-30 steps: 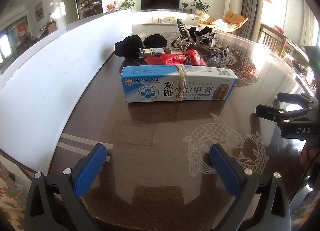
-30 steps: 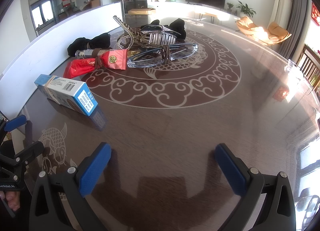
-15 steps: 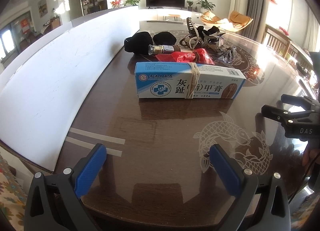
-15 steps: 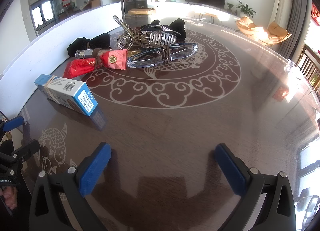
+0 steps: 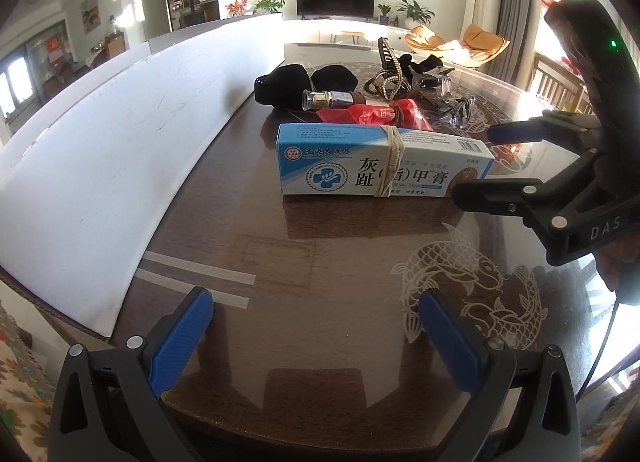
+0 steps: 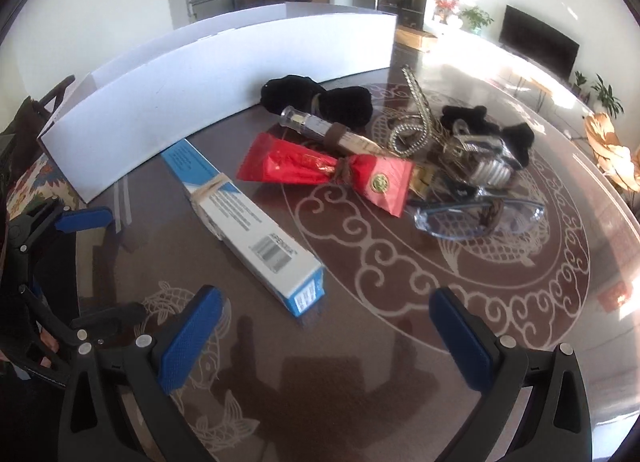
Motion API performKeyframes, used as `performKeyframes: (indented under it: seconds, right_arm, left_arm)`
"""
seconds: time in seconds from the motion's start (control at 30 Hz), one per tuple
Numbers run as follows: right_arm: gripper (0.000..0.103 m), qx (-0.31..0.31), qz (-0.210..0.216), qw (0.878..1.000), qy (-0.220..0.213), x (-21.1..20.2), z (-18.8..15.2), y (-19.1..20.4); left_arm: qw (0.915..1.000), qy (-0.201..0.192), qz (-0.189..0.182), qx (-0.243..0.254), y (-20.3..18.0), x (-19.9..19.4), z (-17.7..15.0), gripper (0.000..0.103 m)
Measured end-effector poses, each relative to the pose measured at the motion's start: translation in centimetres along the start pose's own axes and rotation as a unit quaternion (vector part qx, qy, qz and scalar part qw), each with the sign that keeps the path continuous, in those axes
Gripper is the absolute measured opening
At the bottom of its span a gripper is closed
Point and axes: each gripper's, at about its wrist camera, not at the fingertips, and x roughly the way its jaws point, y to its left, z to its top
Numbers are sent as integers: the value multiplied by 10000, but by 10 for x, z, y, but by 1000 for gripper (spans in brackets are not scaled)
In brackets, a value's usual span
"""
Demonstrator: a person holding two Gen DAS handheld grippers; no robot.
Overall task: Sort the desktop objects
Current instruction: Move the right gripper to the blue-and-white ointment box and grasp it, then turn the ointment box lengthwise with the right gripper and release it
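Now the right gripper (image 6: 320, 338), fingers spread, is aimed at the banded box (image 6: 244, 218); its narrow sides are probably best pinched. The left gripper (image 5: 316, 338) is held spread too.

low wrist views; shared box (image 5: 384, 160)

Small print on the blue-and-white box (image 5: 384, 160) — too blurred to read.

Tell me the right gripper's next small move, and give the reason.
Probably ease the right gripper forward so its open jaws straddle the near end of the blue-and-white ointment box. That box lies nearest, apart from the pile, and both grippers are empty.
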Motion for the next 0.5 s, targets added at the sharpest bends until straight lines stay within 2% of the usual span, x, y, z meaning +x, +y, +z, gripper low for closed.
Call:
performKeyframes:
  seconds: [0.07, 0.17, 0.23, 0.27, 0.3, 0.33, 0.4, 0.5]
  right_arm:
    - [100, -143, 234, 9996, 68, 8, 11, 5]
    - [58, 98, 837, 9956, 414, 24, 22, 2]
    - [52, 416, 1099, 9918, 504, 27, 24, -5]
    - [41, 741, 1334, 9869, 532, 27, 23, -12]
    - [36, 1270, 1712, 9755, 549, 28, 20, -24]
    - [32, 1762, 1911, 9642, 525, 27, 14, -36]
    - [32, 2521, 2011, 9453, 483, 22, -4, -55]
    - [39, 3275, 1885, 9252, 346, 11, -32, -77]
  left_arm:
    - [10000, 0, 1, -3, 0, 0, 0, 103]
    - [10000, 3, -3, 2, 0, 0, 0, 103]
    - [10000, 3, -3, 2, 0, 0, 0, 103]
    - [10000, 6, -2, 0, 0, 0, 0, 103]
    - [10000, 8, 0, -2, 1, 0, 0, 103]
    - [10000, 9, 2, -5, 1, -1, 0, 103]
    - [10000, 15, 1, -8, 2, -1, 0, 103]
    - [10000, 18, 9, -13, 1, -2, 0, 103]
